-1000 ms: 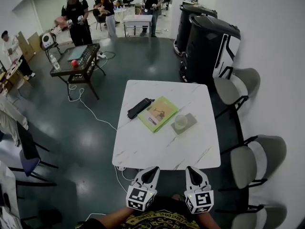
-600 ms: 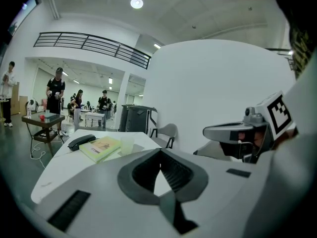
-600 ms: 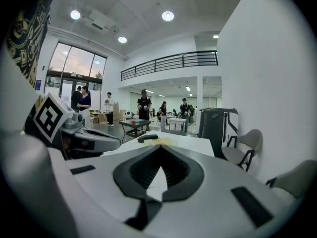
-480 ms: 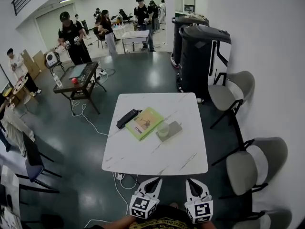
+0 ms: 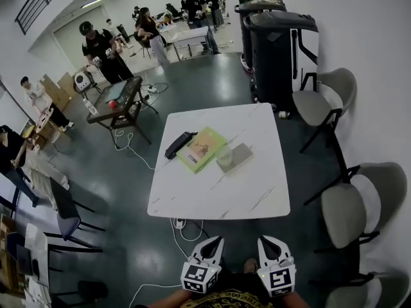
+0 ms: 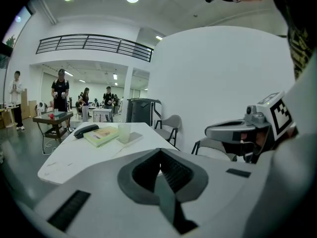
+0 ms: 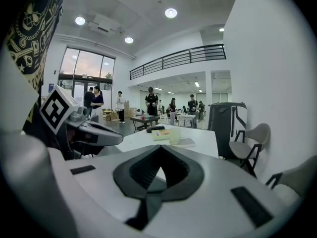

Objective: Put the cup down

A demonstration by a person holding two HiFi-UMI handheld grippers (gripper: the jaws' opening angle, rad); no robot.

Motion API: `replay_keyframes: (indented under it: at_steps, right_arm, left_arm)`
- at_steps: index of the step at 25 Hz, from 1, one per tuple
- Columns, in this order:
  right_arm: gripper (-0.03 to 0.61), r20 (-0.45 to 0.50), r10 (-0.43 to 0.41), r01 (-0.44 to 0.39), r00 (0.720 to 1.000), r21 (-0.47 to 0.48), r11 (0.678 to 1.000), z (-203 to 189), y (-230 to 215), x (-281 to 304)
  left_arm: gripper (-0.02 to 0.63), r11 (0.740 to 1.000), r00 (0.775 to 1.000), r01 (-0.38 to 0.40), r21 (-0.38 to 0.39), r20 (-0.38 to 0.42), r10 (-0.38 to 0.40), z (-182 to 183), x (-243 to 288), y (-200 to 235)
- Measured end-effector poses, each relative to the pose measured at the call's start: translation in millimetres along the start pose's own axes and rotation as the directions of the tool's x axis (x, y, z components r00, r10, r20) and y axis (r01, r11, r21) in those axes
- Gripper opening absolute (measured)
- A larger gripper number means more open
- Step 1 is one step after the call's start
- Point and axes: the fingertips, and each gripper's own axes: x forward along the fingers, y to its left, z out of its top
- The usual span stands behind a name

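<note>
marble table (image 5: 218, 197) out front, both tongs short of its near edge
cup (image 5: 224, 154) stands mid-table on a grey pad (image 5: 243, 154), right of the green book (image 5: 200, 150); left gripper (image 5: 216, 242) and right gripper (image 5: 265, 241) pressed together, empty.

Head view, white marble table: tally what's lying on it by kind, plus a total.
Black oblong case: 1
Green softcover book: 1
Translucent plastic cup: 1
Grey flat pad under the cup: 1
Total: 4
</note>
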Motion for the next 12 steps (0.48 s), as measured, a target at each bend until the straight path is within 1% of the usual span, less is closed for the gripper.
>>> replay_keyframes:
  at_steps: [5,7,12]
  right_arm:
    - [0.005,0.009,0.004,-0.004,1.000,0.007,1.000,-5.1,9.7,-0.5]
    - [0.005,0.021,-0.009,0.009,1.000,0.002,1.000,-3.6,7.3,-1.1]
    - [0.005,-0.002,-0.016,0.016,1.000,-0.011,1.000,2.4,9.3,-0.8]
  left_arm:
    - [0.008,0.999,1.000,0.022,0.031,0.015,-0.022,5.3,1.3,-6.0]
    - [0.008,0.999,1.000,0.020,0.031,0.017,-0.021,5.5,0.0,-3.8]
    - [0.008,1.000,1.000,0.019,0.021,0.021,-0.020,7.6,-2.5,2.8]
